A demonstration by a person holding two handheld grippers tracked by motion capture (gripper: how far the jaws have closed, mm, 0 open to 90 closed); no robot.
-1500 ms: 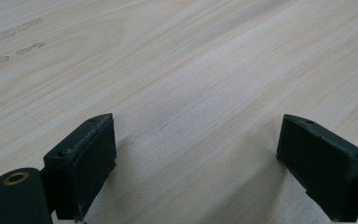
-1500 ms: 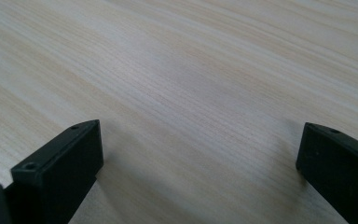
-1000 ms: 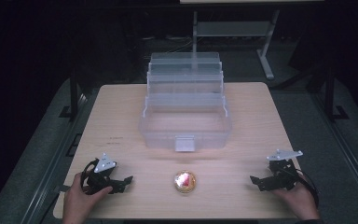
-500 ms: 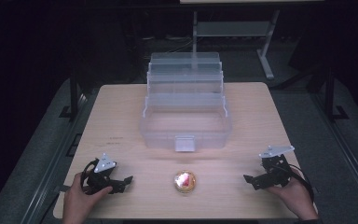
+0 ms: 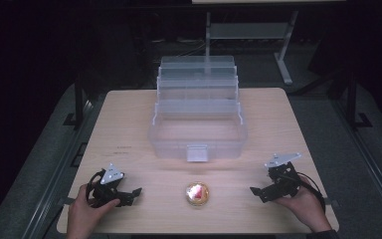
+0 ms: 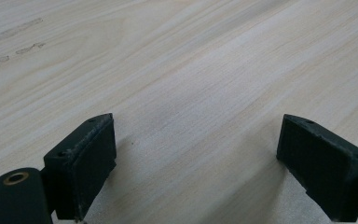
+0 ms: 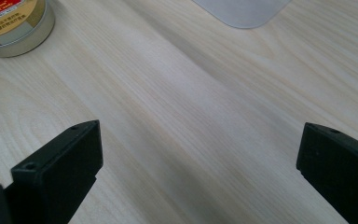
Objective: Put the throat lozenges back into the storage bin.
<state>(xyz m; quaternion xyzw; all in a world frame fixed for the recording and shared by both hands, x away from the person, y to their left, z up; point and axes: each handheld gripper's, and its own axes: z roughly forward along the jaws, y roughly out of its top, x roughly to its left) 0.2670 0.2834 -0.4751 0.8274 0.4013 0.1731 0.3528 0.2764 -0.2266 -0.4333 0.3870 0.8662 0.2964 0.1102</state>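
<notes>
Dark room, pale wood counter (image 5: 129, 124): your left gripper (image 5: 128, 195) and right gripper (image 5: 259, 193) rest with jaws spread, empty. You're at the approach step; next, swing the right gripper toward the tin (image 5: 197, 193) near the clear box (image 5: 197, 130).

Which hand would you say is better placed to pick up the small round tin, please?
Probably the right gripper: its open jaws point toward the tin, which shows in its own view, while the left gripper faces bare table.

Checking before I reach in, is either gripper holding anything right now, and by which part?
Nothing is held. The left gripper and right gripper both have jaws open over bare table; the round tin sits untouched between them.
</notes>
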